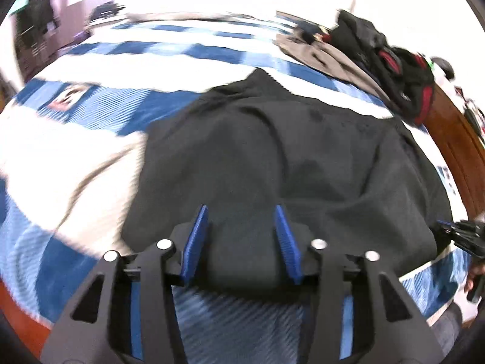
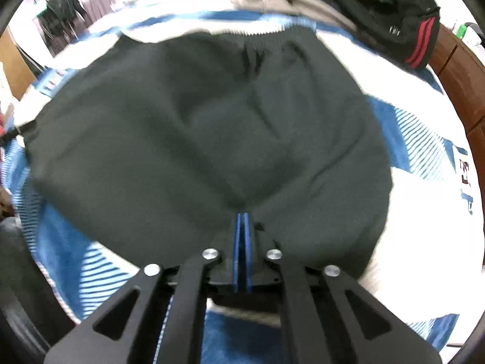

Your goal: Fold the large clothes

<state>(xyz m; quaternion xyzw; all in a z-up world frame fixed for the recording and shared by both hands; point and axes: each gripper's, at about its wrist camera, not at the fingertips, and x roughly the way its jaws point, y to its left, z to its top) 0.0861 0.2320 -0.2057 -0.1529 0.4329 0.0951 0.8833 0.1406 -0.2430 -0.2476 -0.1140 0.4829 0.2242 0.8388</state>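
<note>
A large dark grey garment (image 1: 288, 157) lies spread on a blue and white bedspread (image 1: 91, 109). My left gripper (image 1: 241, 212) is open, its blue pads on either side of the garment's near edge, with cloth between them. My right gripper (image 2: 242, 217) is shut on the near edge of the garment (image 2: 197, 121); cloth bunches at the pad tips. The garment's ribbed hem (image 2: 257, 35) lies at the far side in the right wrist view. The right gripper also shows at the right edge of the left wrist view (image 1: 463, 235).
A pile of black, red and grey clothes (image 1: 379, 54) sits at the bed's far right, also in the right wrist view (image 2: 379, 9). A brown wooden bed frame (image 1: 454, 139) runs along the right side. Dark clothes hang at the far left (image 2: 60, 9).
</note>
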